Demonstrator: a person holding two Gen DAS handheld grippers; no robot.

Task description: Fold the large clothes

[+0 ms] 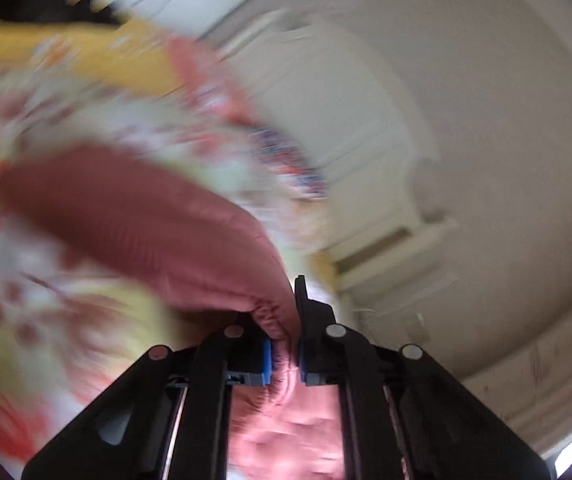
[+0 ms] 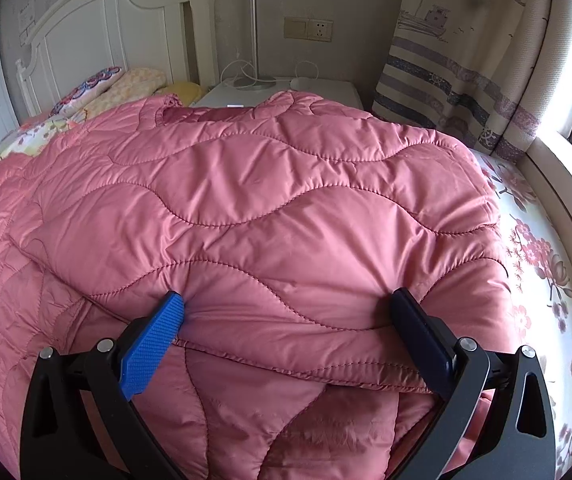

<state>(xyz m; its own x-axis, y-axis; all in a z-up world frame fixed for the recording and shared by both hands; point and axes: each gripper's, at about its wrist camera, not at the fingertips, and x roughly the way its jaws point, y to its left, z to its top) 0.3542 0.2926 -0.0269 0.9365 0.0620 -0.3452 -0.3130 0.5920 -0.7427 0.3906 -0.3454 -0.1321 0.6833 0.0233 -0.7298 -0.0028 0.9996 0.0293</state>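
Between the widely spread fingers of the right gripper [image 2: 286,312], a puffy pink quilted jacket [image 2: 270,208] lay folded over itself on the bed, its doubled edge reaching from the blue ribbed pad [image 2: 154,344] across to the dark pad, though whether either pad pressed the cloth could not be told. The left gripper [image 1: 285,356] was clamped tight on a gathered pink cuff [image 1: 274,320] of that jacket, the view around it smeared. Beyond the jacket lay a floral bedsheet [image 2: 542,264], a white headboard [image 2: 98,40], a white nightstand [image 2: 326,92] and a striped nautical curtain [image 2: 458,80].
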